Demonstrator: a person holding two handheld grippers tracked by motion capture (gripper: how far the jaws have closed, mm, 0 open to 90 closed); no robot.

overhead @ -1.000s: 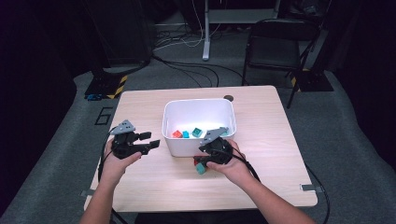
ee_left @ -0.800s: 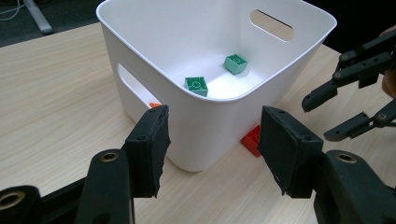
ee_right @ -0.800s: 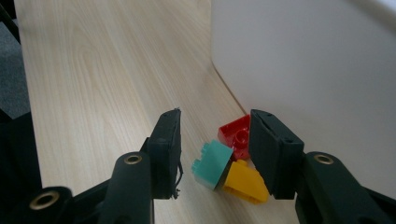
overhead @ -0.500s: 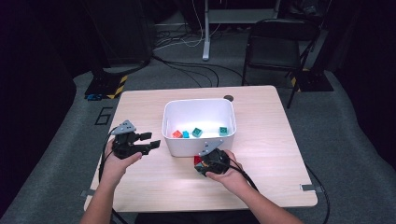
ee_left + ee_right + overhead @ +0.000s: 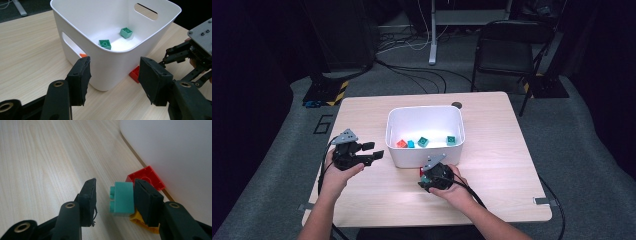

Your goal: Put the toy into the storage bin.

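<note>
The right gripper (image 5: pixel 113 195), jaws spread, had the teal plastic brick (image 5: pixel 121 198) against one pad only (a gap remained opposite); closing could have tipped it onto the red plastic brick (image 5: pixel 147 178).

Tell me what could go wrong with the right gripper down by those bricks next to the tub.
The teal brick leans on one pad only, with a gap to the other, so closing the right gripper may tip or push it instead of clamping it.

A red brick and a yellow brick sit close by, so the jaws could catch or shove them too.

The white tub wall stands very near, so one jaw may bump it.
</note>
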